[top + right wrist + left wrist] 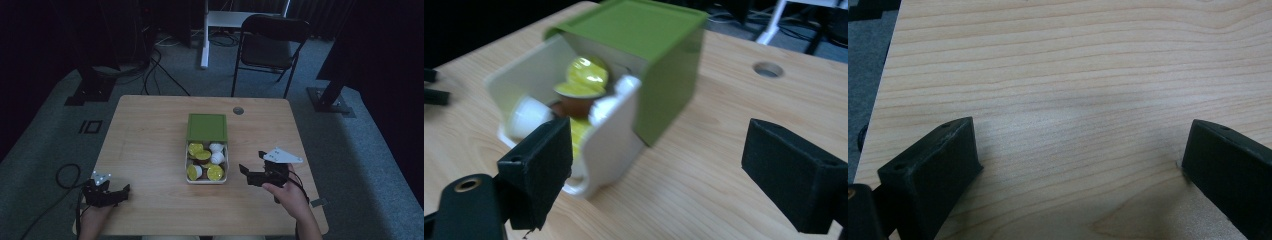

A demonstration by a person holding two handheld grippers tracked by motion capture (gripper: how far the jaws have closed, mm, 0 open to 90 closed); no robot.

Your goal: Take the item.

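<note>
Green-lidded box (207, 127) mid-table, white drawer (206, 178) pulled out, coffee capsules (203, 156) inside. Right gripper (253, 168) just beside drawer, jaws wide, empty. Left gripper (121, 192) near table (150, 130) corner, jaws wide, empty.

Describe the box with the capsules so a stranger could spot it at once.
On the wooden table, look at the middle. There sits a white tray of yellow-lidded capsules, half slid out of a green sleeve; it is the table's one colourful thing.

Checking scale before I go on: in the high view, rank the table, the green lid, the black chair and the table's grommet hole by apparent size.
1. Table
2. Black chair, though it stands farther off, so it looks smaller
3. Green lid
4. Grommet hole
</note>
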